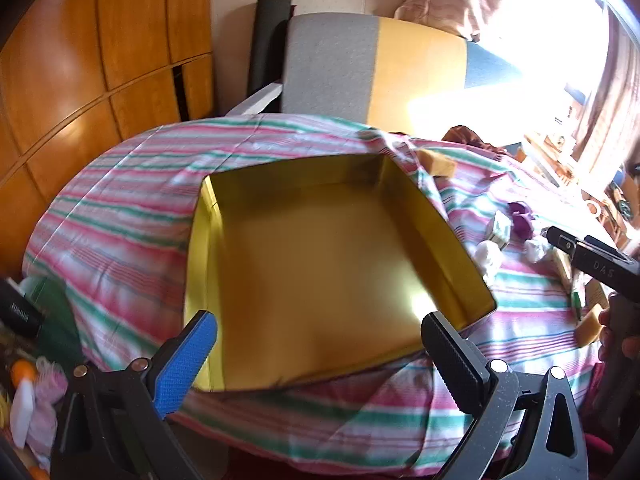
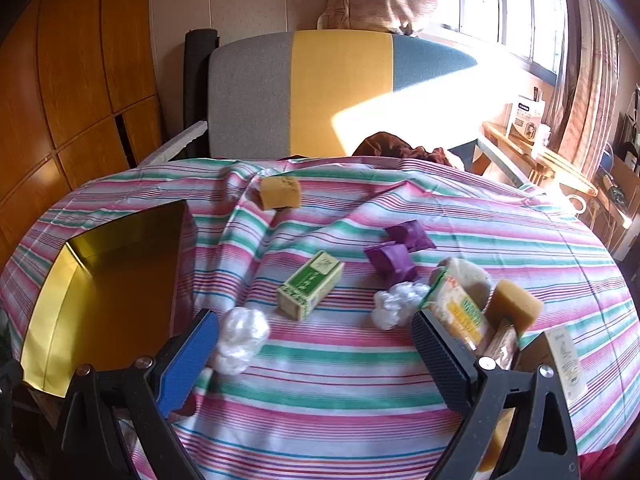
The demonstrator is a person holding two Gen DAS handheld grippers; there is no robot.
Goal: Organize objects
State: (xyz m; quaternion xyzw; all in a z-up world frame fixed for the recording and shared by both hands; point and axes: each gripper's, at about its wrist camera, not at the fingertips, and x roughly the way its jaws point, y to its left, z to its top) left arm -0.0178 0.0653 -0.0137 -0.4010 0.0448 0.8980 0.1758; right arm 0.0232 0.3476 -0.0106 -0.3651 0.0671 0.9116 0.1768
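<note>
Left claw (image 1: 318, 354): spread, empty, over the tin (image 1: 320, 280).
Right claw (image 2: 314, 356): spread, empty.
Risk: rumpled cloth (image 2: 340, 384) may snag; wrap ball (image 2: 240, 338) could roll away.

Right gripper (image 2: 316, 360) hides part of packets (image 2: 460, 312)

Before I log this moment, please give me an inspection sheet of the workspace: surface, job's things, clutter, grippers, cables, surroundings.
Surface: striped cloth, wrinkled.
Job's things: gold box, open, nothing inside; green box, two purple pieces, two white plastic wads, yellow sponges, packets loose to its right.
Clutter: bottles at left edge.
Grippers: left gripper open over the gold box; right gripper open, holding nothing.
Cables: nothing seen.
Surroundings: chair, wooden cupboard, sunlit window.
</note>
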